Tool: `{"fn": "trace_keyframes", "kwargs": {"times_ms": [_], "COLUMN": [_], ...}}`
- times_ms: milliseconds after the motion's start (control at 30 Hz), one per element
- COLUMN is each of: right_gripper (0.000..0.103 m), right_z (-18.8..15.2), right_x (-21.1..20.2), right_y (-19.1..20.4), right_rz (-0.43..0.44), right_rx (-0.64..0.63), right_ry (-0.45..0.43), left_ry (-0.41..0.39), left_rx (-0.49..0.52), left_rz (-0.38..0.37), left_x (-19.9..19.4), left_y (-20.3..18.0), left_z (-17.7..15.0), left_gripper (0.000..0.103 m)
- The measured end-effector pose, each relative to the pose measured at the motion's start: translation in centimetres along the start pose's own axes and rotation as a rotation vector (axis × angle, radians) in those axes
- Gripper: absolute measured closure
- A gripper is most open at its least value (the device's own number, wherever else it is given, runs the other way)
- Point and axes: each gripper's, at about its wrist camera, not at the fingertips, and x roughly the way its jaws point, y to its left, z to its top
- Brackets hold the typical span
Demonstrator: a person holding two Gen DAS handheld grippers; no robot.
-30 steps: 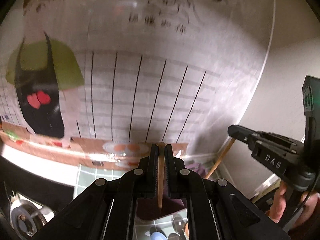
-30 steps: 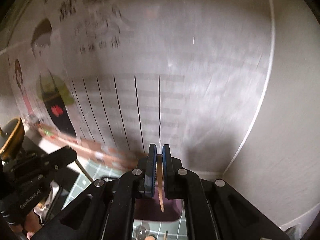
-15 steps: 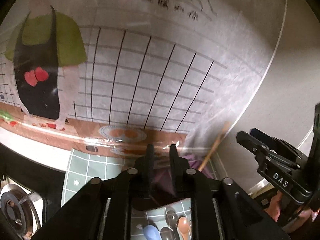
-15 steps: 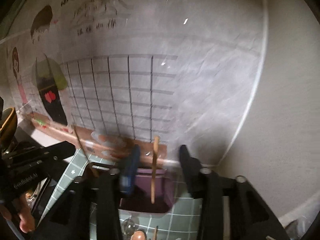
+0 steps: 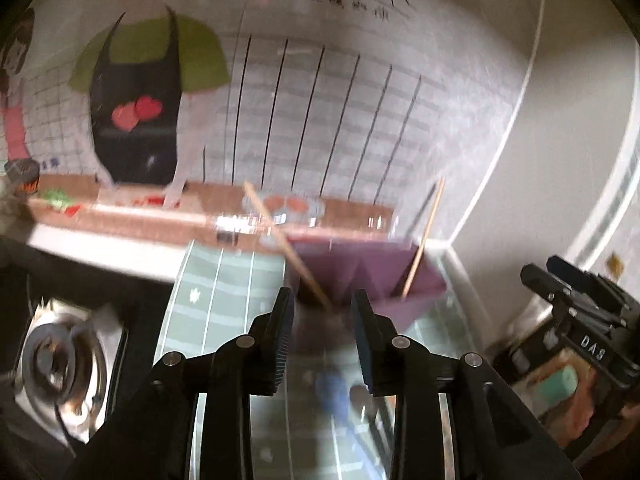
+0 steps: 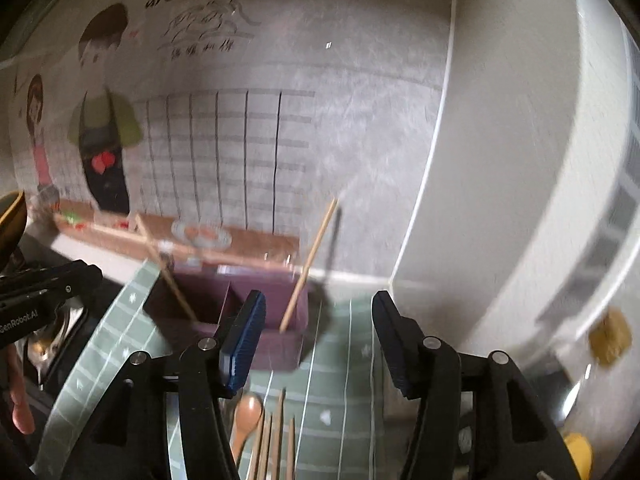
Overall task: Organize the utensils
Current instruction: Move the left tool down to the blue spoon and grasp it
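Two thin wooden chopsticks [image 6: 310, 266] are leaning apart in a purple divided box [image 6: 224, 308] mid-frame, while left claw [image 5: 323, 334] and right claw [image 6: 318, 340] are opening, both empty.

I count two wooden chopsticks standing in one purple box [image 6: 276, 344]: the left chopstick [image 6: 168, 276] and the right chopstick [image 6: 308, 266], in separate compartments. On the green mat [image 6: 340, 380] in front, I count one wooden spoon [image 6: 245, 416] and about four loose chopsticks [image 6: 276, 440]; blur makes that last count uncertain. One stove burner [image 5: 50, 360] shows.
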Motion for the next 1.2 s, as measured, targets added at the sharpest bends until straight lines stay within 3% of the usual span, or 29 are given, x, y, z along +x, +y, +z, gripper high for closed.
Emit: {"fn": "trace_keyframes", "kwargs": {"times_ms": [233, 400, 533, 700, 900, 1000, 1100, 1200], "right_gripper": [0.050, 0.050, 0.050, 0.050, 0.050, 0.050, 0.050, 0.050], "right_z": [-4.9, -7.5, -9.1, -10.7, -11.6, -11.8, -11.9, -12.2], "right_x": [-0.4, -0.2, -0.3, 0.4, 1.5, 2.0, 2.7, 3.4], "right_y": [0.4, 0.7, 0.4, -0.8, -2.2, -2.6, -2.7, -2.8], "right_rz": [0.047, 0.043, 0.038, 0.060, 0.120, 0.128, 0.135, 0.141], "right_rx": [0.009, 0.019, 0.023, 0.073, 0.135, 0.156, 0.167, 0.180], "right_ry": [0.079, 0.129, 0.134, 0.160, 0.187, 0.192, 0.205, 0.221], "left_ry": [0.073, 0.159, 0.177, 0.210, 0.215, 0.220, 0.242, 0.237], "left_rx": [-0.044, -0.150, -0.141, -0.167, -0.224, -0.267, -0.249, -0.193], "left_rz": [0.021, -0.018, -0.016, -0.003, 0.060, 0.054, 0.054, 0.106], "left_x": [-0.2, 2.3, 4.6, 7.6, 10.3, 11.3, 12.6, 13.4], "left_y": [0.2, 0.7, -0.3, -0.9, -0.6, -0.3, -0.7, -1.5], "left_z": [-6.4, -10.1, -11.9, -12.1, -11.3, -10.9, -10.6, -10.3], "left_gripper": [0.071, 0.071, 0.070, 0.068, 0.057, 0.049, 0.048, 0.047]}}
